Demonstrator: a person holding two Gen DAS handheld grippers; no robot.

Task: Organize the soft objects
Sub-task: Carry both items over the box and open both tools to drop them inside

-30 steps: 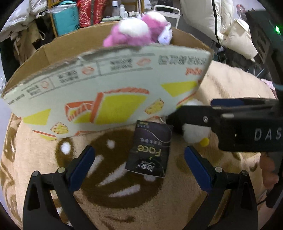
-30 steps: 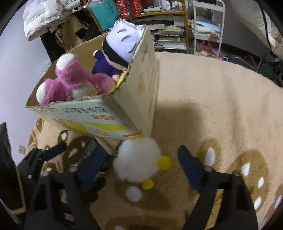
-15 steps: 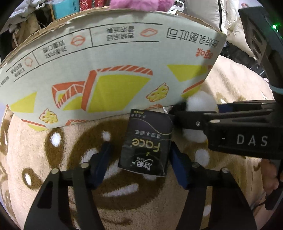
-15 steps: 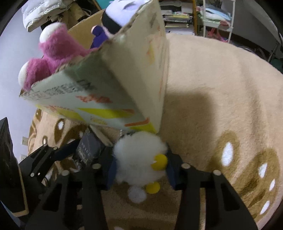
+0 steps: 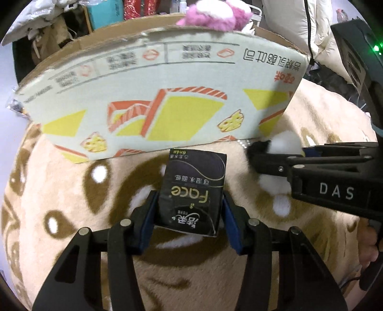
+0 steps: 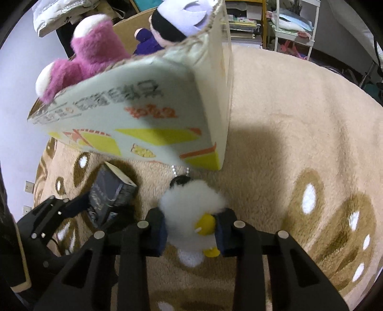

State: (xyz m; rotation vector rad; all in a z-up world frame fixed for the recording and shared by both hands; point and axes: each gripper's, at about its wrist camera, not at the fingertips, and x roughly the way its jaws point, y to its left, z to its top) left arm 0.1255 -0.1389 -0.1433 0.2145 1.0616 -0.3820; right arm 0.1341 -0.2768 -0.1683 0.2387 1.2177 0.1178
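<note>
My left gripper (image 5: 190, 216) is shut on a black tissue pack (image 5: 192, 191) printed "Face", just in front of the cardboard box (image 5: 155, 100). My right gripper (image 6: 191, 227) is shut on a white fluffy duck plush (image 6: 191, 205) with a yellow beak and feet, near the box's front corner (image 6: 215, 153). The duck shows in the left wrist view (image 5: 286, 143) between the right gripper's fingers. The tissue pack and left gripper show in the right wrist view (image 6: 107, 198). A pink plush bear (image 6: 88, 57) and a purple doll with a white cap (image 6: 167, 26) sit inside the box.
Everything rests on a beige fluffy rug (image 6: 299, 134) with brown and white patches. Shelves with books and clutter (image 6: 246, 21) and a white rack (image 6: 294, 24) stand behind the rug. White padded bedding (image 5: 299, 21) lies at the back right.
Both grippers moved forward and closed: the left onto the tissue pack, the right onto the duck plush. One second ago both were open around them.
</note>
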